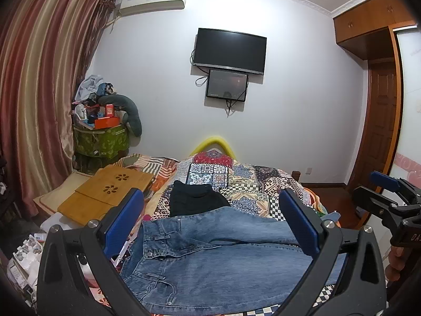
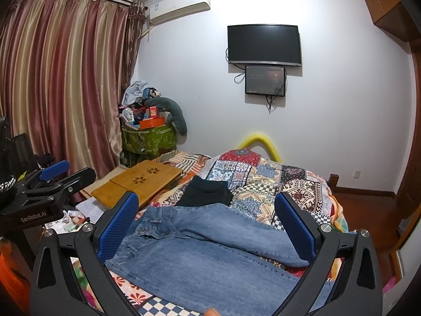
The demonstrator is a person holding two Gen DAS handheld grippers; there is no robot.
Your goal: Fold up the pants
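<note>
Hovering above the near end of the bed, the left tongs [image 1: 211,221] stand wide, blue pads far apart with nothing between them but the view of denim below; the right tongs [image 2: 206,226] stand just as wide and also grip nothing. Each pair shows at the edge of the other's view: the right tongs come in at the right edge of the left wrist view, and the left tongs at the left edge of the right wrist view. Under both lies a pair of blue jeans [image 1: 210,260], spread across the near part of the bed, waistband and button to the left, legs running to the right, the far leg lying partly over the near one with a soft ridge where they overlap. Just beyond the jeans, touching their far edge, rests a folded black garment [image 1: 196,198]. Both sit on a patchwork quilt [image 1: 252,181] of red, blue and checked squares that covers the bed. On the left of the bed, beside the black garment, lies a bamboo lap tray [image 1: 108,194] with flower-shaped cut-outs. Farther left, in the corner, a green fabric bin [image 1: 101,141] is heaped with boxes and clothes, next to striped pink and gold curtains [image 1: 39,79]. A yellow curved bed end [image 1: 213,141] rises at the far side. On the far wall hang a dark television [image 1: 229,50] with a smaller screen [image 1: 227,85] just under it, and an air conditioner [image 1: 154,0] near the ceiling.
</note>
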